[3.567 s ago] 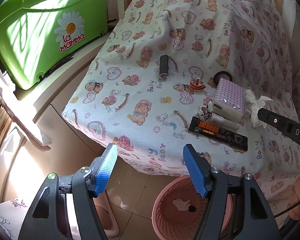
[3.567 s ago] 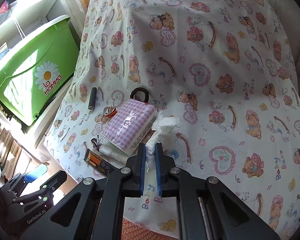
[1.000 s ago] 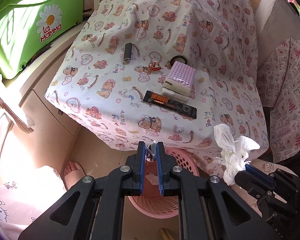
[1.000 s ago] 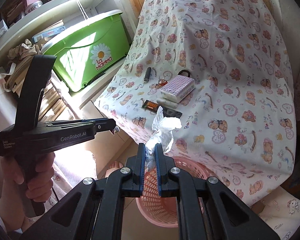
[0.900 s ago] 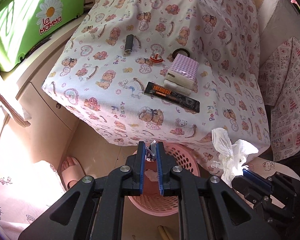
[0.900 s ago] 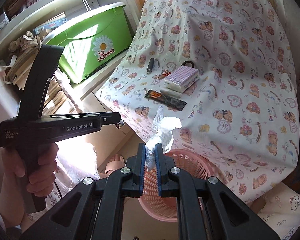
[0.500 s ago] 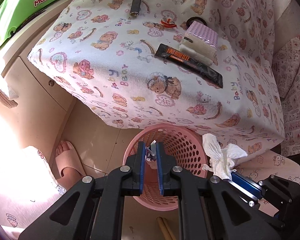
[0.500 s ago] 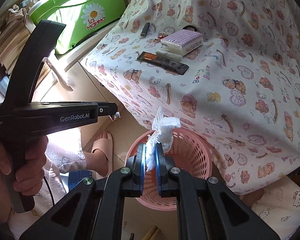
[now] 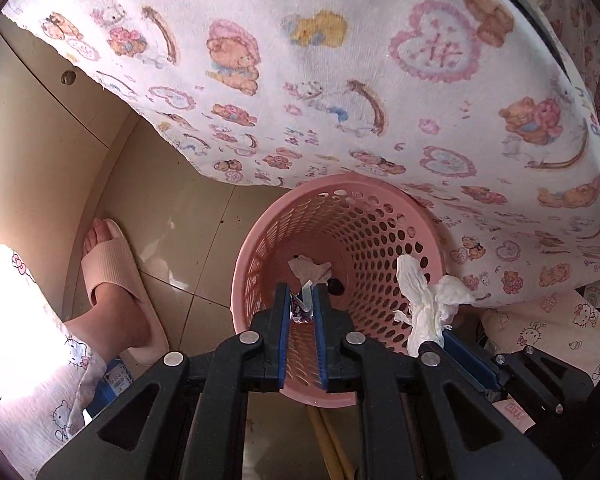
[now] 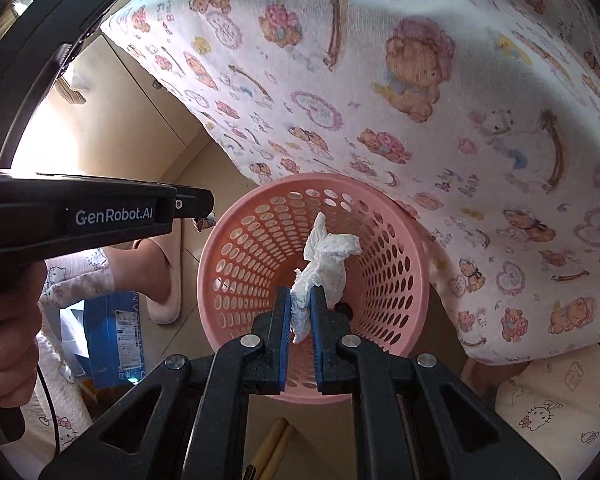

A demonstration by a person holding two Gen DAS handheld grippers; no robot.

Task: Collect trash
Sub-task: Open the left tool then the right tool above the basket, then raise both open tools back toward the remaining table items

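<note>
The left tongs [image 9: 302, 312] were clenched on a small foil wrapper [image 9: 303, 305], the right tongs [image 10: 300, 312] on a crumpled tissue [image 10: 324, 268]. Both hovered over the pink basket [image 10: 380, 200], beside the cloth-draped table [image 10: 420, 80].
</note>
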